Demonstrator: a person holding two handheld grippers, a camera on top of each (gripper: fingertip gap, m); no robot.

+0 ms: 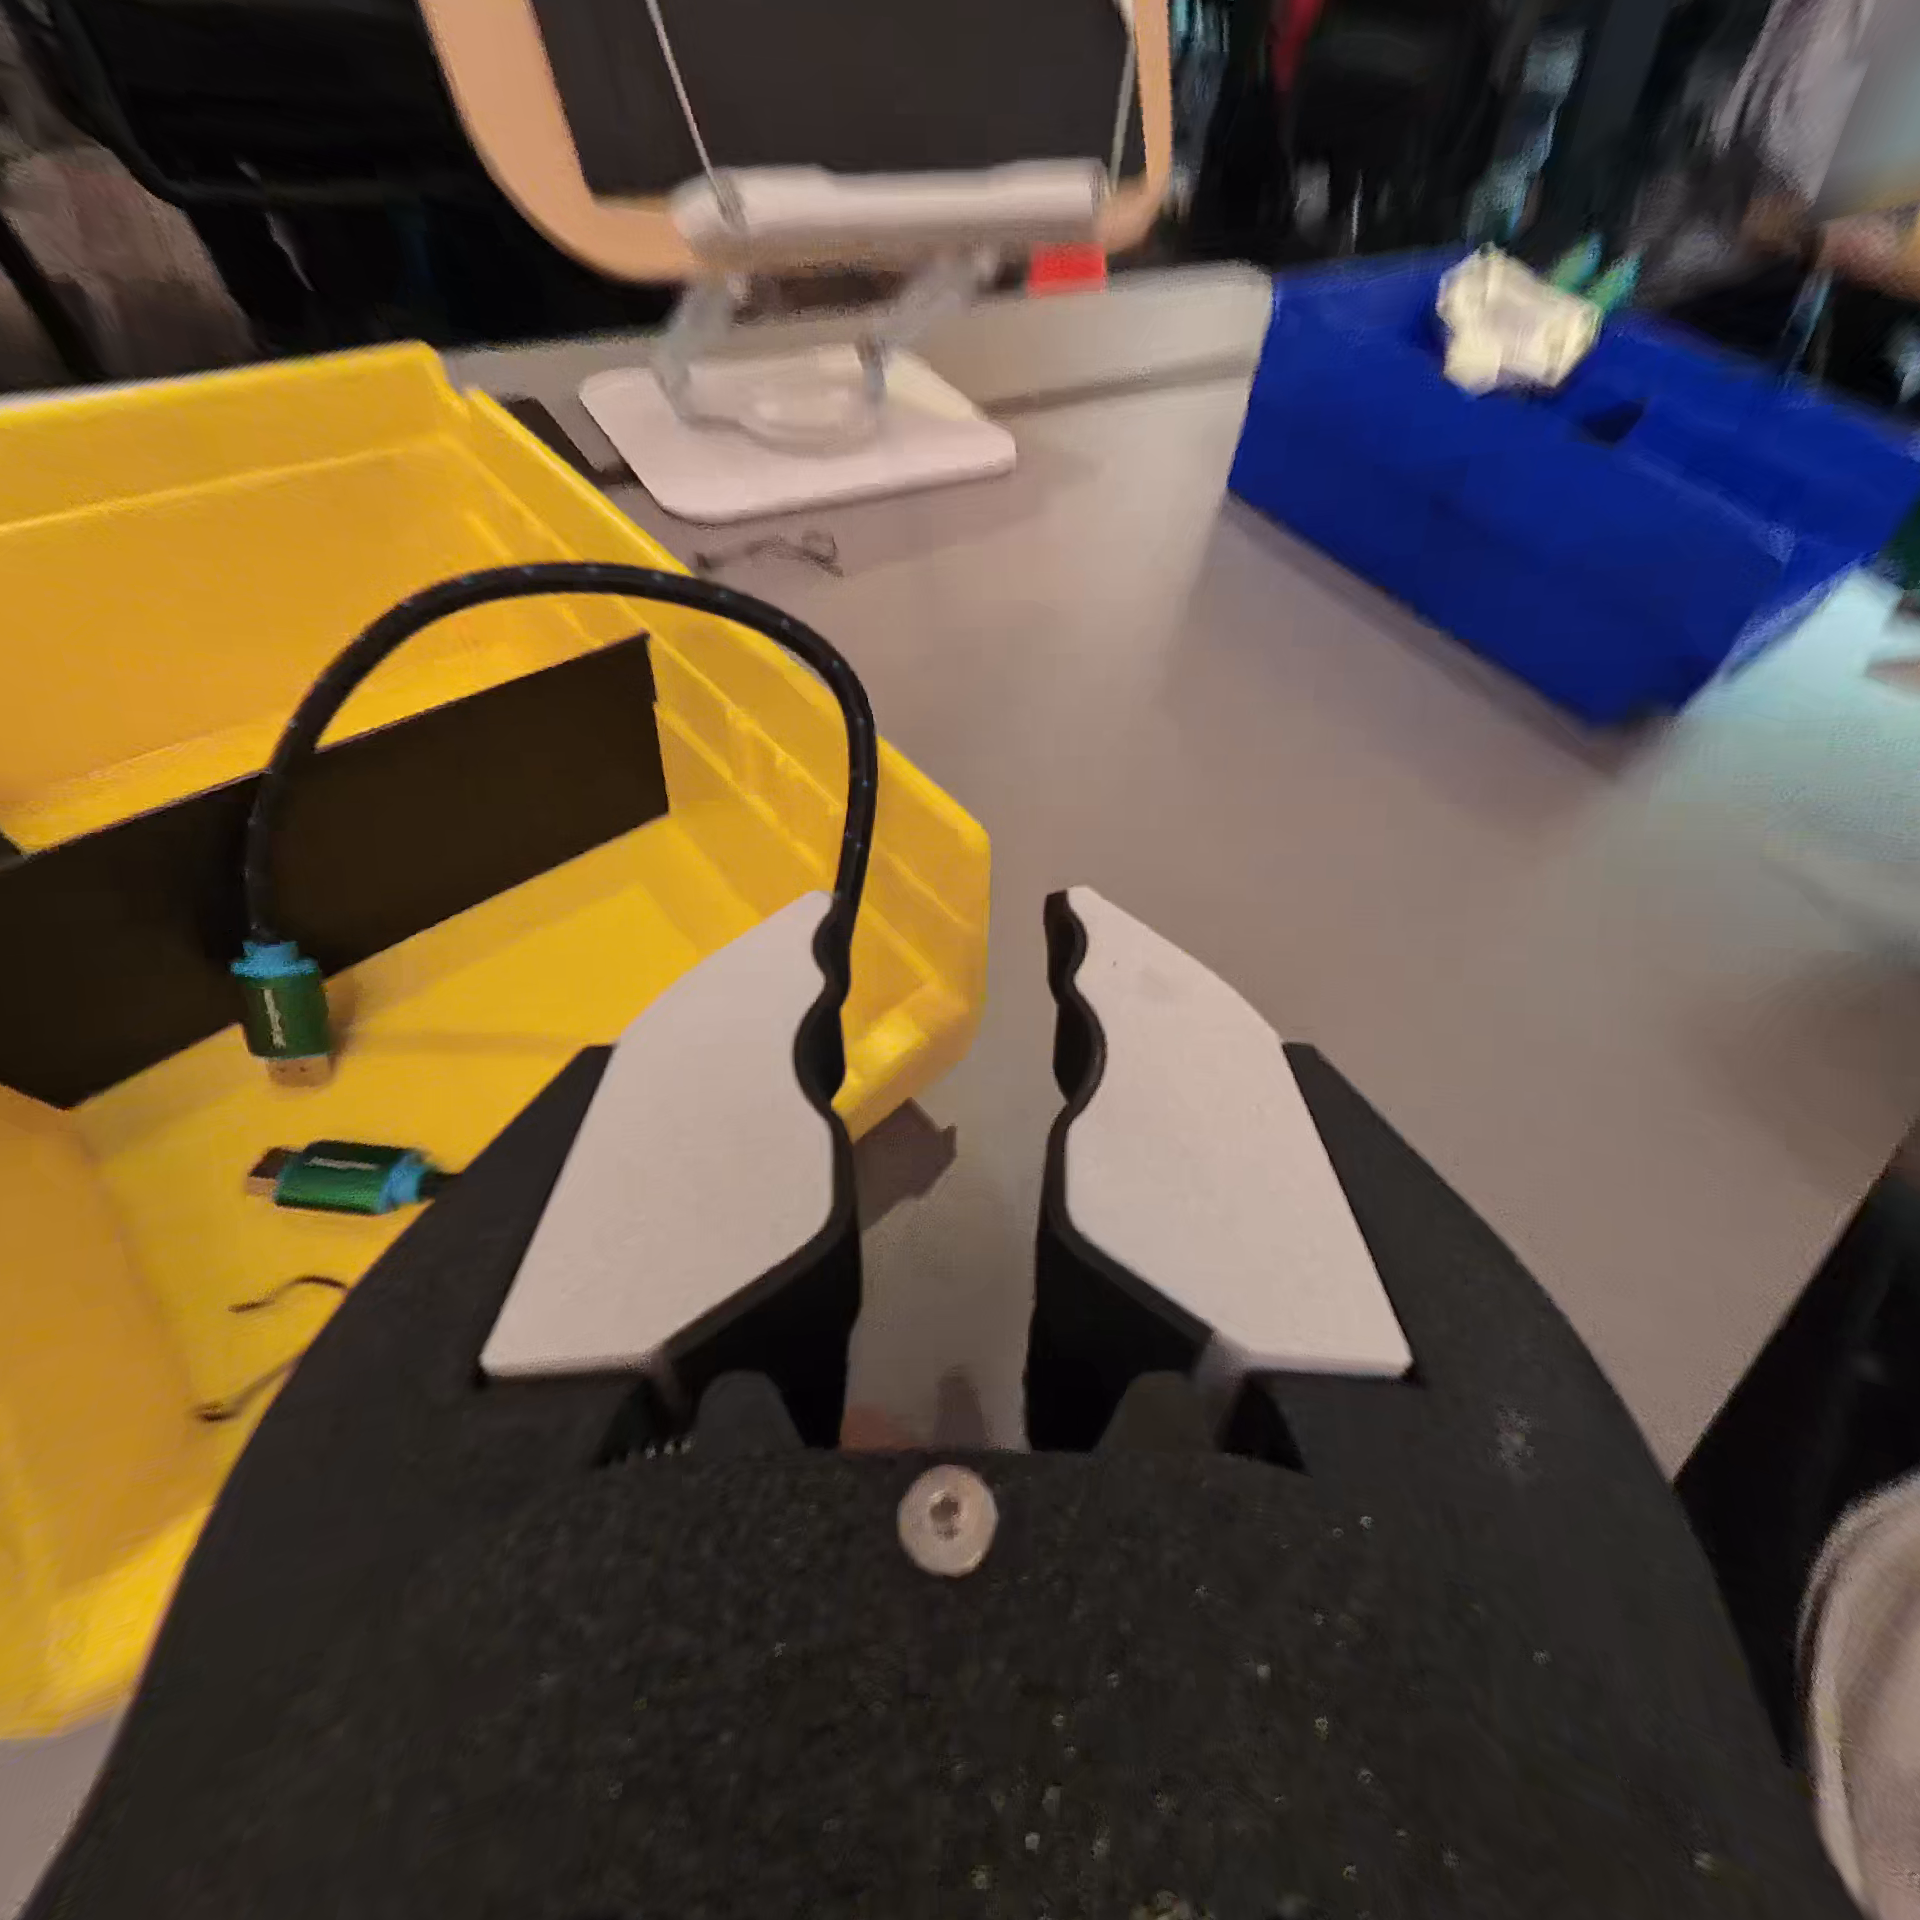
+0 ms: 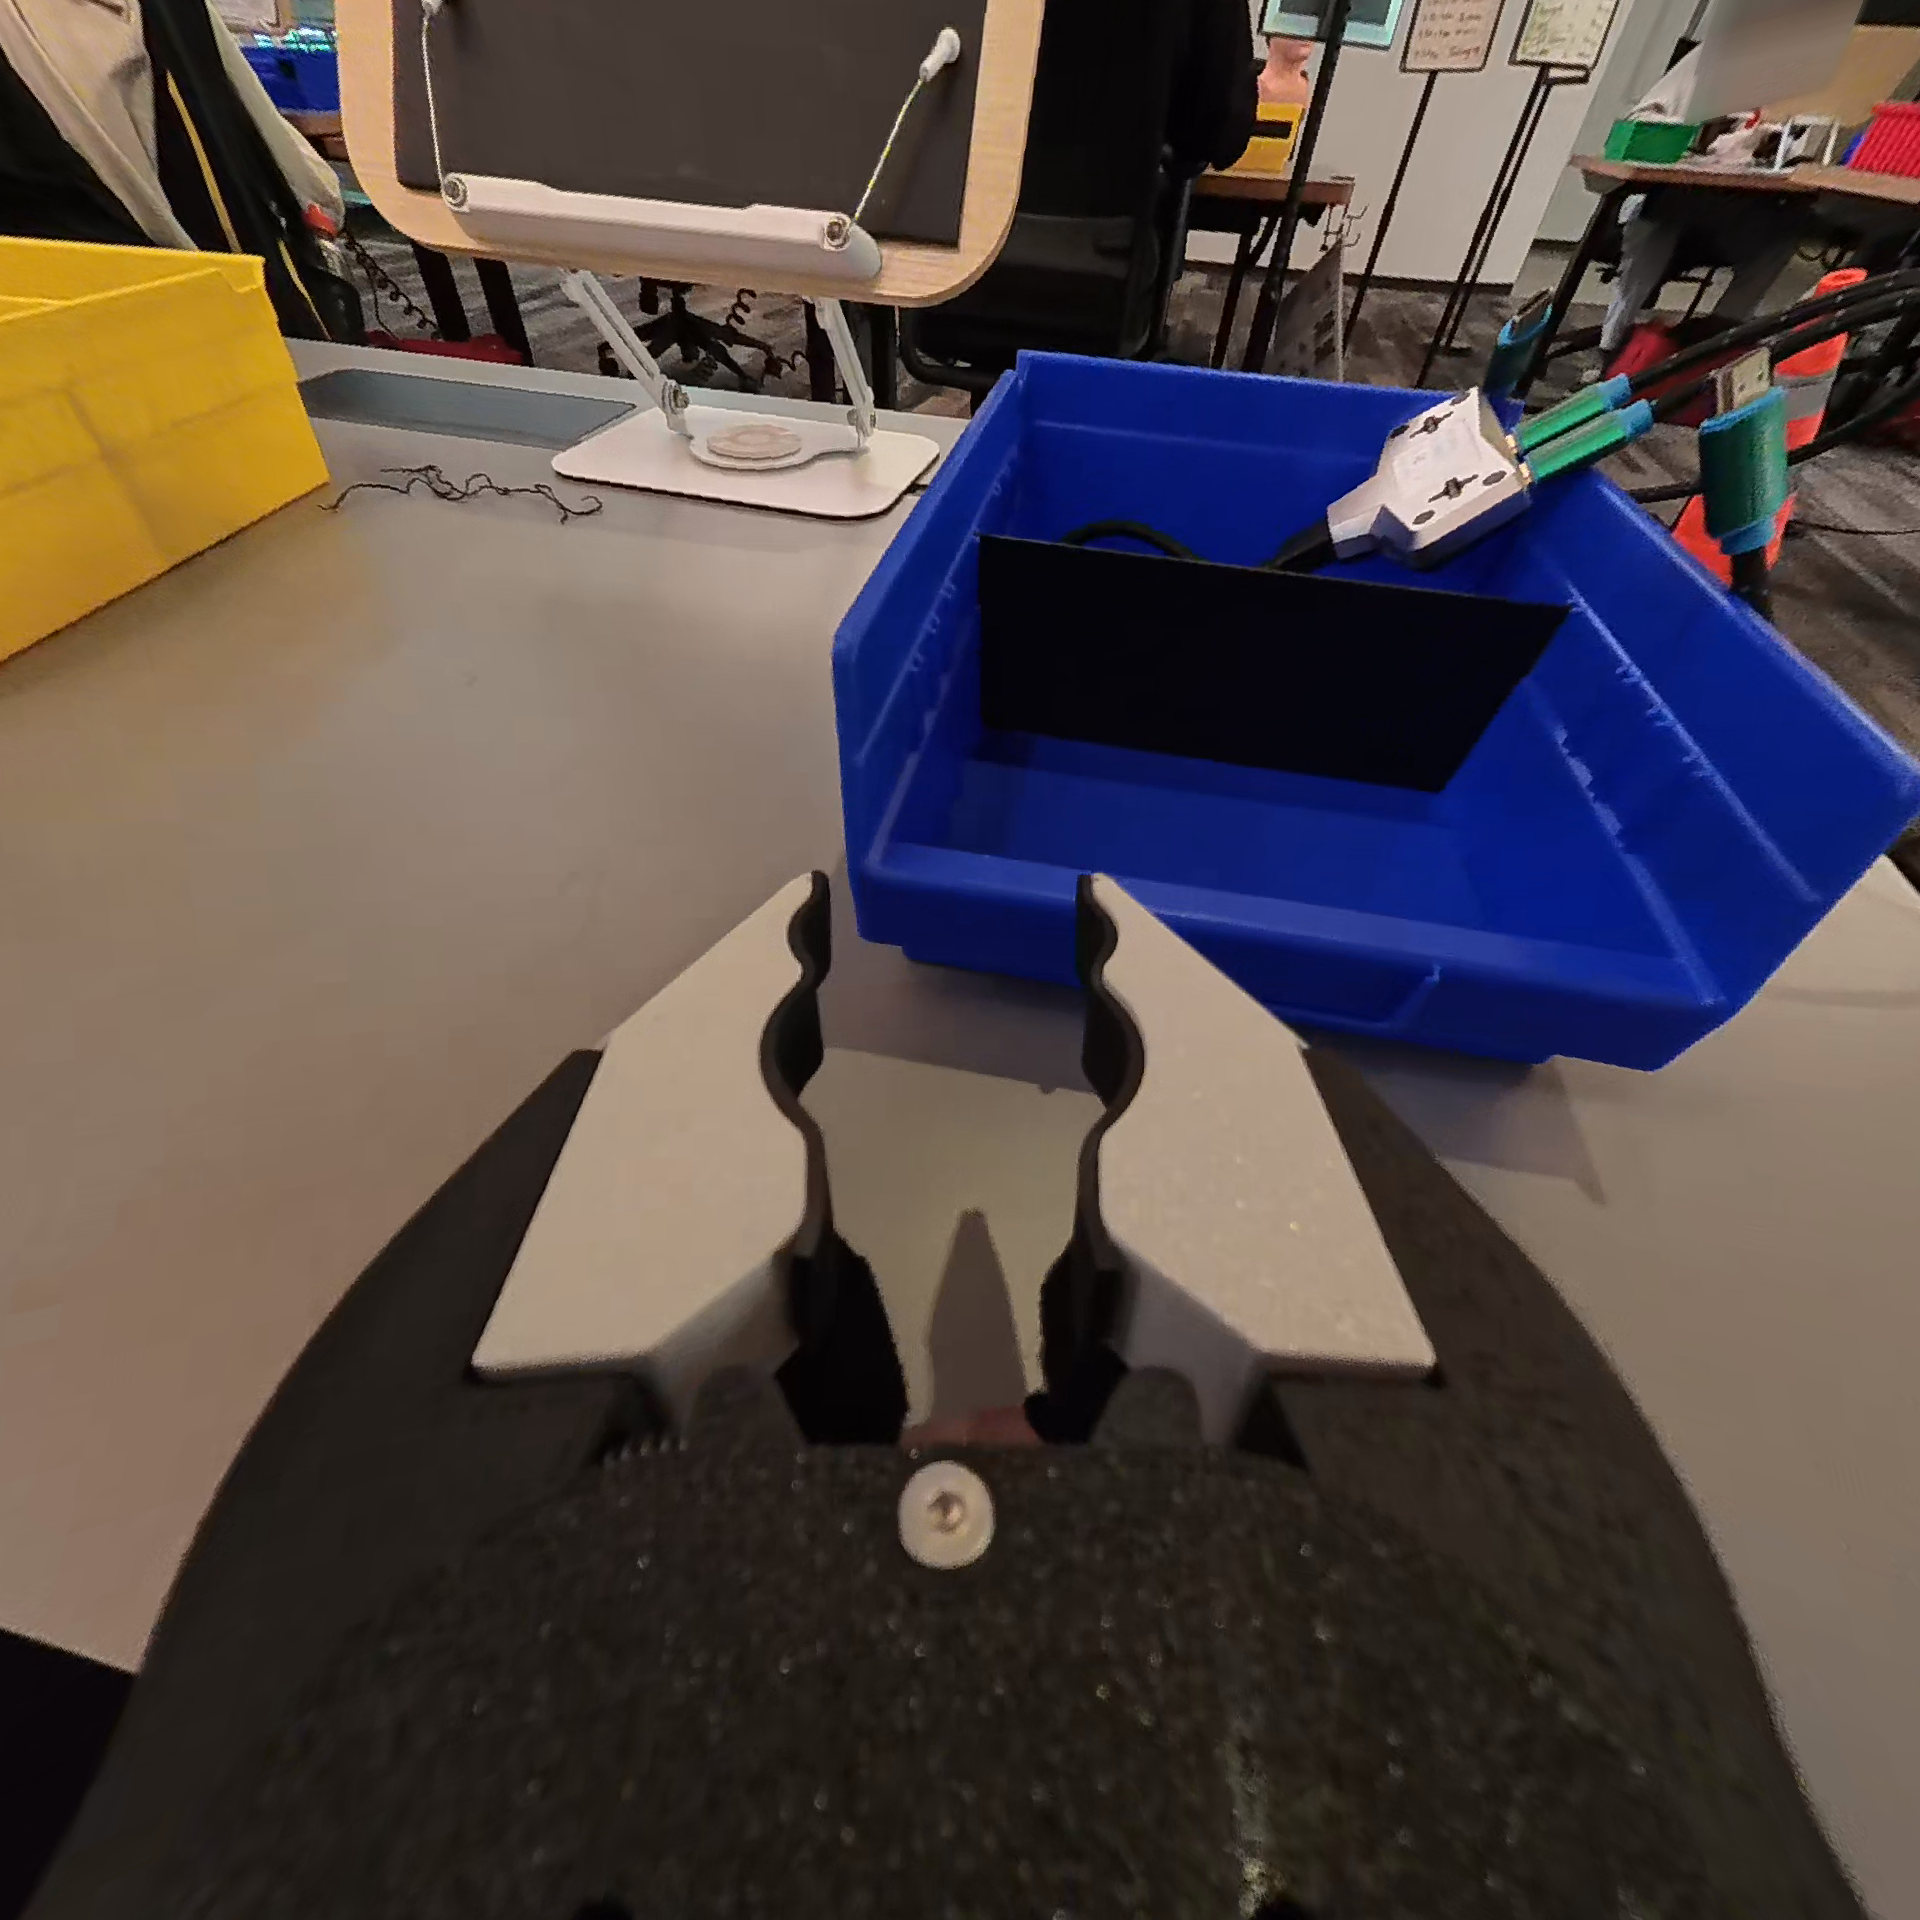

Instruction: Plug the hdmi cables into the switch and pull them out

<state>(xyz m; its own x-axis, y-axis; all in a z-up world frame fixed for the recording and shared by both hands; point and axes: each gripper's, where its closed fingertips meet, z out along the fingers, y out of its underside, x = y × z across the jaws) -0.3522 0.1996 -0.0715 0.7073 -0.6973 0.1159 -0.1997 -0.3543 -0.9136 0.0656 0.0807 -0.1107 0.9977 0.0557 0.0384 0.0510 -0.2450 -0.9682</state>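
Note:
In the left wrist view a black braided HDMI cable (image 1: 582, 592) arcs over the yellow bin (image 1: 156, 582). Its green plug (image 1: 283, 1013) rests against a black divider (image 1: 416, 810). A second green plug (image 1: 348, 1176) lies on the bin floor. My left gripper (image 1: 940, 914) is open and empty beside the bin's right corner. In the right wrist view the silver switch (image 2: 1439, 483) rests on the far rim of the blue bin (image 2: 1195, 914), with two green-plugged cables (image 2: 1569, 426) in it. My right gripper (image 2: 951, 894) is open and empty just before the blue bin.
A tablet stand with a white base (image 2: 748, 457) stands at the back of the grey table (image 2: 416, 779). A black thread (image 2: 457, 488) lies near it. More green-plugged cables (image 2: 1745, 457) hang right of the blue bin. The blue bin also shows in the left wrist view (image 1: 1507, 540). Across from one pair of fingers to the other is roughly 45 cm.

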